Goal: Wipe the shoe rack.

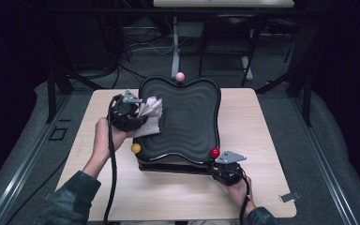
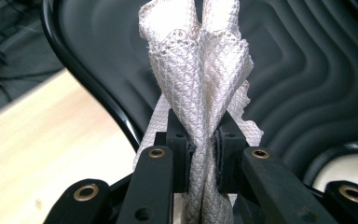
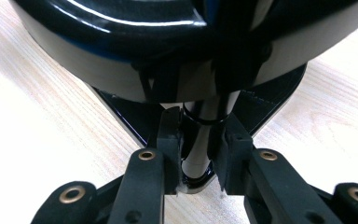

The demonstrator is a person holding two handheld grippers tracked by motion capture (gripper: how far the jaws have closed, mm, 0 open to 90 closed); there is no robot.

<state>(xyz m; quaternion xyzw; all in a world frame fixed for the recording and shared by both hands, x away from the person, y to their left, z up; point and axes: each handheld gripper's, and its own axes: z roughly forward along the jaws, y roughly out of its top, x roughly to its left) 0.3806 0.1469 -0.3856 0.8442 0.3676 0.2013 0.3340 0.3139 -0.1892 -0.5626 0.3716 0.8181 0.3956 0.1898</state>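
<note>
White quilted cloth (image 2: 200, 93) is pinched between the left gripper (image 1: 138, 112) fingers (image 2: 179, 154), over the black tray's (image 1: 187, 117) left edge. Right gripper (image 3: 198, 154) fingers clamp a pale post (image 3: 200, 140) under the tray's near corner; its top is hidden.

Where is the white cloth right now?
In the high view, the white cloth sits on the left edge of the black ridged tray, pinched in the left gripper.

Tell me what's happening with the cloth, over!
Left tool shut on white cloth, at ridged black tray's left edge. Right tool shut on pale post under tray's near corner. Nothing in the way.
</note>
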